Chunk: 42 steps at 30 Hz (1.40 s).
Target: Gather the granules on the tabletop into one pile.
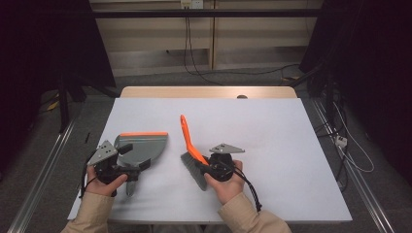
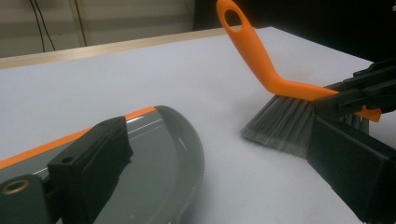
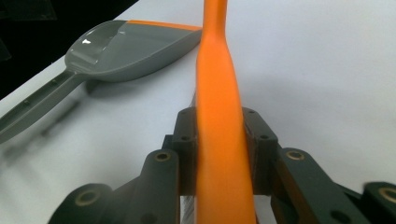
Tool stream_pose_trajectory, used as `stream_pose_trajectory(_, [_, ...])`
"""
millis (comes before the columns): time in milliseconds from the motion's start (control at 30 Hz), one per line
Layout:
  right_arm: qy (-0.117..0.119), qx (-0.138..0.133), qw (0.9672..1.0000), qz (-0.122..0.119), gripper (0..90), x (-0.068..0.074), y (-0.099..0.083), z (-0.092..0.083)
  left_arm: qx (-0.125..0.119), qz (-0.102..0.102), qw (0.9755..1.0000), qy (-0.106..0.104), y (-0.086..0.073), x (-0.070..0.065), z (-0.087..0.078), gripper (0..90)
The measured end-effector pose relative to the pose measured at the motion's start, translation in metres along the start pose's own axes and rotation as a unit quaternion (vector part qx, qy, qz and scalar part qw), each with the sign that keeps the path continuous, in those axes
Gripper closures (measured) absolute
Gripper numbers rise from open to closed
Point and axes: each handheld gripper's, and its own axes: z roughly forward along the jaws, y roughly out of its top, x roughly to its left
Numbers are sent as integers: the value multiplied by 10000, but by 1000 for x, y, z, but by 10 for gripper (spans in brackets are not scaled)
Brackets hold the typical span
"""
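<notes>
The hand brush (image 1: 193, 156) sits clamped in the right gripper (image 1: 214, 165): in the right gripper view its orange back (image 3: 219, 140) runs straight up between the 2 jaws, which press on it from both sides, so that claw is closed hard on the brush. From the grip, the orange handle (image 2: 252, 51) rises away and up toward the far side of the table, ending in a hanging loop, while the grey bristles (image 2: 280, 123) fan down beside the claw and look to be touching or just above the white table (image 1: 272, 126); which, I cannot tell.

The grey dustpan (image 1: 143, 146) with its orange lip (image 1: 144, 133) lies to the left of the brush, near but apart, with bare table between. The left gripper (image 1: 127, 167) is at the pan's handle end, the scoop opening pointing away from that claw. Its near jaw lies over the pan in the left gripper view, yet whether the 2 jaws actually pinch the handle is not something I can tell.

Judged from this, the coming move turns on 1 relation: the pan's mouth faces away from the person, not sideways toward the bristles, and the right hand is the one nearer the brush
</notes>
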Motion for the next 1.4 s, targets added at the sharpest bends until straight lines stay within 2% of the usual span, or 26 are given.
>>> stream_pose_trajectory(633, [-150, 2, 9999, 62, 709, -16, -1, -14, 15, 17, 10000, -9, 0, 0, 0, 61])
stream_pose_trajectory(833, [-107, -36, 9998, 158, 711, -22, -1, -18, 31, 18, 10000, -5, 0, -1, 1, 61])
stream_pose_trajectory(933, [1, -75, 9996, 255, 713, -22, 1, -19, 35, 11, 10000, -11, 0, -1, 1, 61])
stream_pose_trajectory(1067, [119, -231, 9993, 276, 713, -19, 9, -22, 41, 16, 10000, 0, 0, 0, 1, 61])
stream_pose_trajectory(1167, [178, -320, 9992, 179, 713, -12, 18, -19, 14, -13, 10000, -1, 1, 0, 1, 61])
stream_pose_trajectory(1400, [306, -330, 9989, 111, 713, 9, 30, 15, 34, 3, 10000, -14, 0, 0, 1, 61])
